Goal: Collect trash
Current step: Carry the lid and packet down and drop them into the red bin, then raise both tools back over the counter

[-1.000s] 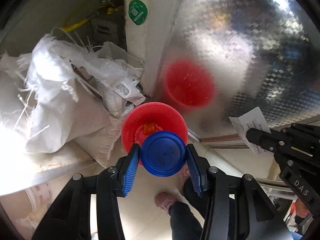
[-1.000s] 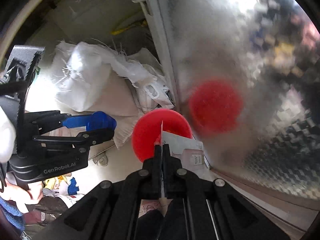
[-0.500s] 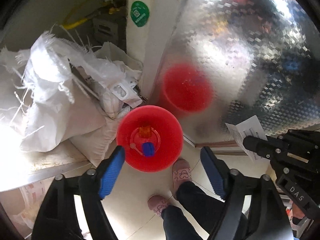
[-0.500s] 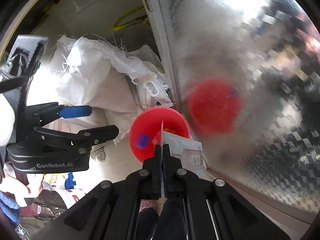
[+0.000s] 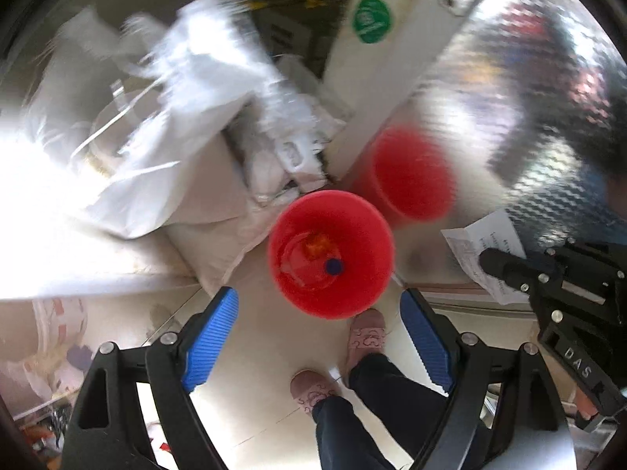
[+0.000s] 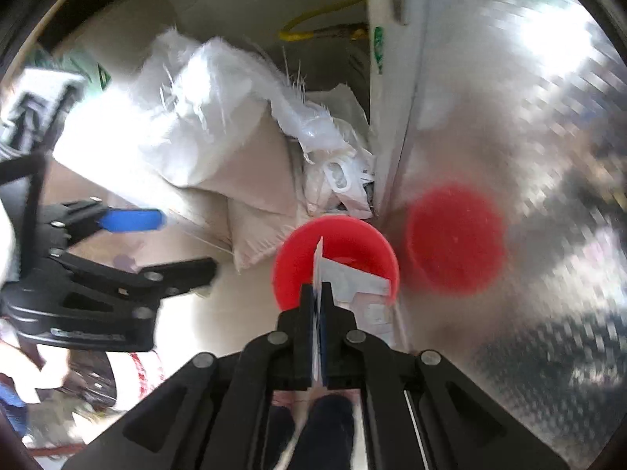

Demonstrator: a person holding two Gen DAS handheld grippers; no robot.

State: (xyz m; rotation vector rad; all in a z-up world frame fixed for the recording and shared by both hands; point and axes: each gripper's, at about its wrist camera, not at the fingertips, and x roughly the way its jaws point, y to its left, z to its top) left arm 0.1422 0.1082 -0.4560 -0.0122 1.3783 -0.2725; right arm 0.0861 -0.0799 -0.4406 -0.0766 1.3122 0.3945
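Closest to you, your right claw (image 6: 317,337) is clamped flat on a slip of paper (image 6: 352,282), the sheet standing on edge between the pads and fanning out over the red bucket (image 6: 290,270). Judge it as feather-light and limp: it will flutter, fold or cling to a pad instead of dropping cleanly, so you are best holding it by the edge you already have and letting go well inside the rim. It is not fragile, only prone to drift.

Your left claw (image 5: 319,327) hangs over the floor just short of the bucket, its jaws opening wide with nothing between the blue pads (image 5: 211,337). Beneath it your slippered feet (image 5: 366,337) stand against the bucket's near side.

Further out, the bucket sits on the floor against the shiny patterned metal panel (image 5: 509,125), which mirrors it as a red blur. At its bottom lie a small blue cap (image 5: 334,265) and an orange scrap (image 5: 319,243). Beyond, white woven sacks (image 5: 188,125) are heaped to the left.

A second ago your left claw gripped a blue round lid over the bucket's mouth; since then it has let go, the lid has fallen to the bottom, and the jaws have spread. Your right claw has kept its pinch on the paper throughout, shifting slightly over the bucket.
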